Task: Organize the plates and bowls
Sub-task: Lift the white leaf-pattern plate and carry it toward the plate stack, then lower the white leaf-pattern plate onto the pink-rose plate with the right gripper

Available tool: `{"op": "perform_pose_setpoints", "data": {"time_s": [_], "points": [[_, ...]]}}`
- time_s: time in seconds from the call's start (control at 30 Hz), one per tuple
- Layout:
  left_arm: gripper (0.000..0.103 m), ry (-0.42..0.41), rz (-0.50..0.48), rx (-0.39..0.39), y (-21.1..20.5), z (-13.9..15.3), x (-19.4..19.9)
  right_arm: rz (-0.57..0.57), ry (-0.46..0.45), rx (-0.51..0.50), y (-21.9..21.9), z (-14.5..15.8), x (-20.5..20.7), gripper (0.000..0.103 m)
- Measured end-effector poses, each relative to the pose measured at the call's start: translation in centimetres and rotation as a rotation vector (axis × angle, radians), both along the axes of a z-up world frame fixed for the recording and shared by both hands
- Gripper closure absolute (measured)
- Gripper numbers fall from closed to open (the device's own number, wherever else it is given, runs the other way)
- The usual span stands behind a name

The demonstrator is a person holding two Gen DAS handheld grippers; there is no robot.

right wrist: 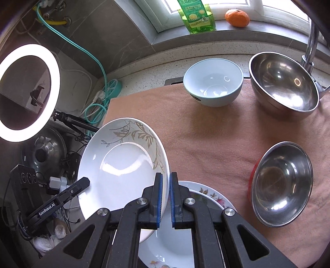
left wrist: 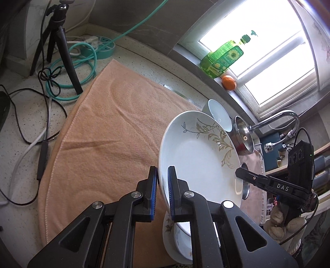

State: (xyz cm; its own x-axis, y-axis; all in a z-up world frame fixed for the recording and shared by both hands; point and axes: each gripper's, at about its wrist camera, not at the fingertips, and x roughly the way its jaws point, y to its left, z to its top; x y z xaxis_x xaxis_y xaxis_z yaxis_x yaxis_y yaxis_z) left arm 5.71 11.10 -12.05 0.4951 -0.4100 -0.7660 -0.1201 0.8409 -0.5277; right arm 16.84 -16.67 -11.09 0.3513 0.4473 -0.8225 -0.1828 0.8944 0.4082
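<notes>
A white plate with a gold leaf pattern (left wrist: 198,156) is held tilted above the orange towel (left wrist: 107,132). My left gripper (left wrist: 163,185) is shut on its near rim. My right gripper (right wrist: 166,195) is shut on the opposite rim of the same plate (right wrist: 121,165). Under it lies a flower-patterned plate (right wrist: 204,195) on the towel (right wrist: 206,132); it also shows in the left wrist view (left wrist: 168,237). A light blue bowl (right wrist: 212,82), a large steel bowl (right wrist: 284,82) and a smaller steel bowl (right wrist: 282,185) stand on the towel.
A tap (right wrist: 311,41) rises at the back right. A green detergent bottle (right wrist: 196,16) and an orange (right wrist: 237,17) sit on the windowsill. A tripod (left wrist: 61,51), cables (left wrist: 31,123) and a teal hose (left wrist: 82,68) lie left of the towel. A ring light (right wrist: 26,92) glows at left.
</notes>
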Motion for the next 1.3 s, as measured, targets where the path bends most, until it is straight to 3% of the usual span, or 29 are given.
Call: {"op": "perform_pose_setpoints", "data": {"time_s": [0.63,1.3], "points": [[0.095,0.053,-0.112,0.011,-4.2,-2.2,-2.0,-0.115,0.029,0.027,-5.0,-2.8,-5.8,0.097],[0.095,0.086,-0.19,0.028,-6.7,-3.5,-2.8,-0.181,0.064,0.029,-7.8,-4.5,-8.7,0.097]]}}
